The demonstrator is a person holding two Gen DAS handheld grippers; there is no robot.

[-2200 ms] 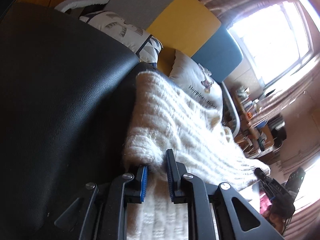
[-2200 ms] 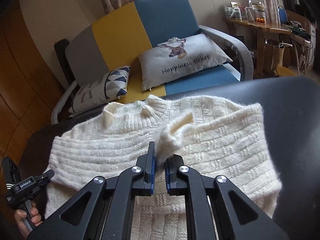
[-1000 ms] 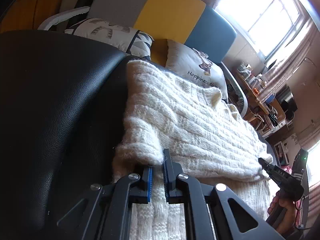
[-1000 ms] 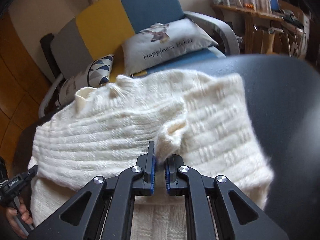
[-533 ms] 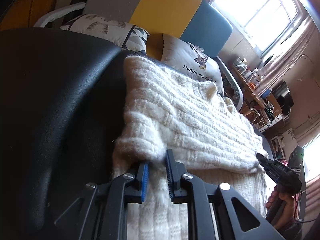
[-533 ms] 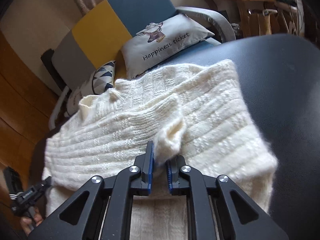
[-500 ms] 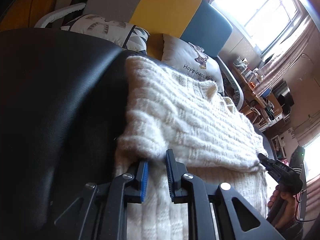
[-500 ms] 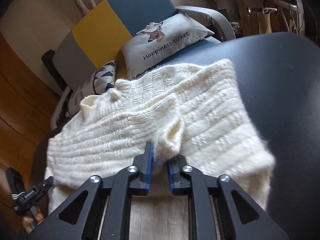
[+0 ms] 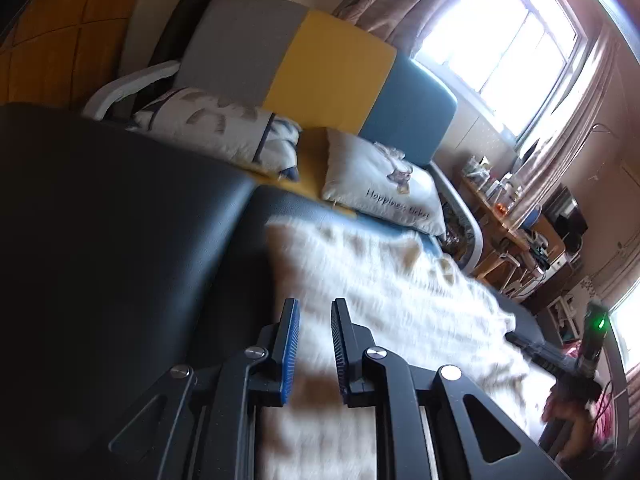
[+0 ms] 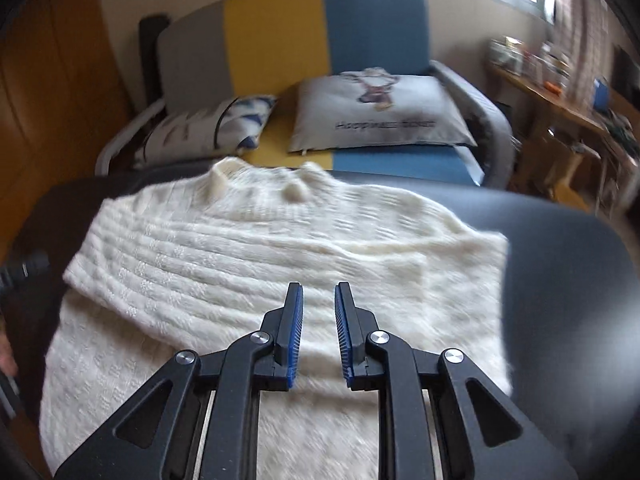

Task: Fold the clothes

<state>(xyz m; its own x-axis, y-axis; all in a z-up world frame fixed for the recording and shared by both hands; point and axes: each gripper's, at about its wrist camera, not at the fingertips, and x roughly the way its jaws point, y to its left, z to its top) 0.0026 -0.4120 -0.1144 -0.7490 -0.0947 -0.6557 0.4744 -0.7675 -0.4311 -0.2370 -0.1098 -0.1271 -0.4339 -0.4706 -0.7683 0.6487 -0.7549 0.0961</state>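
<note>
So we've got both grippers tipped down over the sweater, which lies spread flat on the black leathery counter; the left gripper hangs over the sweater's left edge, and the right gripper sits over the near middle of it; both pairs of fingers have just been opening and now stand a little apart with nothing pinched between the blue ribbed pads, so neither has hold of the knit. In the left view we can see the person's right hand at the far right edge of the sweater, wrapped around the other tool's handle.

Writing-wise, the white pillow on the sofa reads something like "Happiness ticket" under a little deer picture; it's blurry, so we're only half sure.

The sweater is cream, chunky and fuzzy, with ribbed horizontal bands and a rolled neckline at the far side; one layer is folded over the near part. The sofa back is grey, yellow and blue blocks; a second pillow has a triangle print.
</note>
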